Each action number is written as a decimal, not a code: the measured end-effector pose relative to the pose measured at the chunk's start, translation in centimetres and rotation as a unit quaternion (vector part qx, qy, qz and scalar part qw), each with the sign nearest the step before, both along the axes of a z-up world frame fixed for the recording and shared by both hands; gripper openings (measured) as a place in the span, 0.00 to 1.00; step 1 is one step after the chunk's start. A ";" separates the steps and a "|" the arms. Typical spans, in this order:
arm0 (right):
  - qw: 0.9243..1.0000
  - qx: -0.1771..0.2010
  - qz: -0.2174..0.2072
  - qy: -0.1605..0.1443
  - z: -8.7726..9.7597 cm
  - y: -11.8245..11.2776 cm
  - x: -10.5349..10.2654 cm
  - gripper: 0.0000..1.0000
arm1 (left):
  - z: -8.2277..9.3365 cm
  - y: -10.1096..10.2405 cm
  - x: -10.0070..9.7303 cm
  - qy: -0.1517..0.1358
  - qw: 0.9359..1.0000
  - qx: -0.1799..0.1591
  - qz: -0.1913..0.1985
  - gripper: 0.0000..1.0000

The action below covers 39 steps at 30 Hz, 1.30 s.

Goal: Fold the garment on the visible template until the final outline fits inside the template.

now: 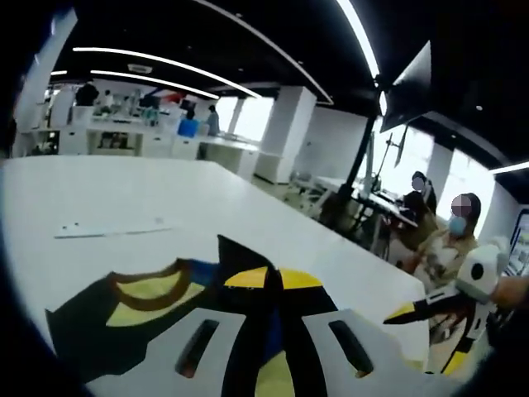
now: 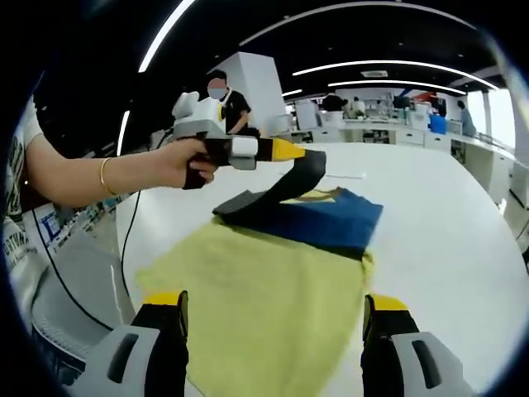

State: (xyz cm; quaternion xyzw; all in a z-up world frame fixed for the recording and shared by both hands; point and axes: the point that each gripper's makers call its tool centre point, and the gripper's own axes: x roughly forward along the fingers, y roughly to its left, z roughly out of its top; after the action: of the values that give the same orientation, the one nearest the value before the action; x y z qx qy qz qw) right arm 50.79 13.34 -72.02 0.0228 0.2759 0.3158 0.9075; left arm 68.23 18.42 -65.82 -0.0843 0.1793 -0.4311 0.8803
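Garment (image 2: 273,289): a soft yellow, blue and black cloth top lying on the white tabletop (image 2: 430,215). In the right gripper view its large yellow panel spreads toward the camera; a blue section sits at the far end with a black sleeve or edge lifted off it.

Left tongs (image 2: 307,153): seen in the right gripper view, held in a person's hand (image 2: 186,163) with a gold bracelet at the wrist. The yellow-tipped tongs are clamped on the black strip of the garment, raising it above the blue section. In the left gripper view the same tongs (image 1: 277,289) pinch dark fabric between their white jaws (yellow and blue cloth close around the tips).

Right tongs (image 2: 274,310): jaws spread wide apart, gripping nothing, hovering over the near yellow panel. They also enter the left gripper view (image 1: 413,310) from the right edge.

A thin white strip (image 1: 111,230) lies on the bare tabletop beyond the garment. Whether a template sits under the cloth cannot be told.
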 end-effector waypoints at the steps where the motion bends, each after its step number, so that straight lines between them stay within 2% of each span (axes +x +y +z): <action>1: 1.000 0.000 -0.001 0.000 0.0 0.0 0.0 0.86 | -0.1 -0.3 -0.1 0.001 1.000 -0.001 -0.003 0.00; 6: 1.000 0.000 -0.002 0.003 -0.3 -0.2 -0.1 0.86 | -0.5 -1.3 -0.4 0.006 1.000 0.000 -0.013 0.00; 17: 1.000 0.003 -0.010 0.003 -0.4 -0.5 0.1 0.86 | -2.7 -3.5 -1.6 0.022 0.999 0.009 -0.042 0.00; 24: 1.000 0.004 -0.012 0.002 -0.3 -0.5 0.2 0.86 | -5.0 -4.8 -2.5 0.038 0.997 0.030 -0.059 0.01; 27: 1.000 0.005 -0.014 0.001 -0.2 -0.6 0.2 0.86 | -5.4 -4.9 -3.0 0.042 0.997 0.029 -0.066 0.02; 28: 1.000 0.006 -0.015 0.000 -0.2 -0.6 0.2 0.86 | -5.4 -5.0 -3.2 0.040 0.996 0.027 -0.071 0.04; 31: 1.000 0.007 -0.013 -0.001 -0.1 -0.5 0.2 0.86 | -5.2 -5.1 -3.7 0.025 0.996 0.030 -0.084 0.20; 32: 1.000 0.008 -0.011 -0.001 -0.1 -0.4 0.2 0.87 | -5.1 -4.9 -3.8 0.009 0.995 0.039 -0.088 0.25; 34: 1.000 0.007 -0.007 -0.001 0.0 -0.3 0.2 0.87 | -5.0 -4.6 -3.9 0.007 0.995 0.037 -0.090 0.31; 39: 1.000 0.017 0.012 -0.001 0.3 0.5 -0.1 0.89 | -4.0 -3.4 -4.1 -0.014 0.996 0.029 -0.089 0.52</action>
State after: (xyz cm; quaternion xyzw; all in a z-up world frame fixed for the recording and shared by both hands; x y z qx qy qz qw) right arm 50.70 13.81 -71.74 0.0344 0.2704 0.3313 0.9033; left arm 64.08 15.06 -69.82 -0.0367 0.1860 -0.5035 0.8430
